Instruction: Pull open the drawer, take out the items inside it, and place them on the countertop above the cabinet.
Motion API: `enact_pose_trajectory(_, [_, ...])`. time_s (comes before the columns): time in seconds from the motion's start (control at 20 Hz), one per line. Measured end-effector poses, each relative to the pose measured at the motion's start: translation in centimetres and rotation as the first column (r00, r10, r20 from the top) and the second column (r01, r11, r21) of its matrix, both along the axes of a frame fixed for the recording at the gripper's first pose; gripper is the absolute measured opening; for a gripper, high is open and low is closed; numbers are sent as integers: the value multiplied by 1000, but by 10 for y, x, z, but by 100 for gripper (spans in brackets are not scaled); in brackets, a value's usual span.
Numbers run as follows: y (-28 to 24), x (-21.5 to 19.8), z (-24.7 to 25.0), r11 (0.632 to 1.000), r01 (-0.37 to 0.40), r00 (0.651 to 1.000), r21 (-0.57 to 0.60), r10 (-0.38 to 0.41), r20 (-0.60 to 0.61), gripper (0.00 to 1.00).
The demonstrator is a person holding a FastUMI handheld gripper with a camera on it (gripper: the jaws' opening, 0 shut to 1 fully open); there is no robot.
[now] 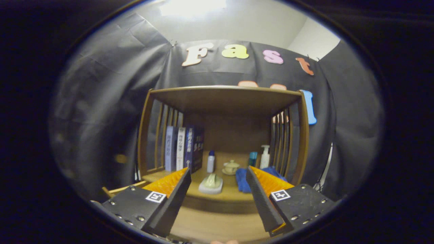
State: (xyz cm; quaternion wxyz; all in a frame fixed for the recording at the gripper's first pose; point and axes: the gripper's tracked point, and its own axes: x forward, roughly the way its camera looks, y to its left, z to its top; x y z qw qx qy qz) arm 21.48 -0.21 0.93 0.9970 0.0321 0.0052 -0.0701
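Wooden bench (pixel 217 198) ahead carries a soap dish (pixel 211 184), blue cloth (pixel 241 180), teacup (pixel 231 166) and 2 bottles. Tool (pixel 217 179) gapes wide, holding nothing. Drawer unseen, so I cannot judge progress; keep any approach level and slow.

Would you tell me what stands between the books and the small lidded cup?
In the gripper view, a small white bottle with a blue cap stands between the books and the cup.
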Motion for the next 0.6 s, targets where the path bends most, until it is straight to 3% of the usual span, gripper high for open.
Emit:
enact_pose_trajectory(0.3, [29, -71, -55, 999, 42, 993, 1, -42, -114, 97])
enact_pose_trajectory(0.6, [42, -77, -125, 996, 70, 961, 55, -52, -271, 97])
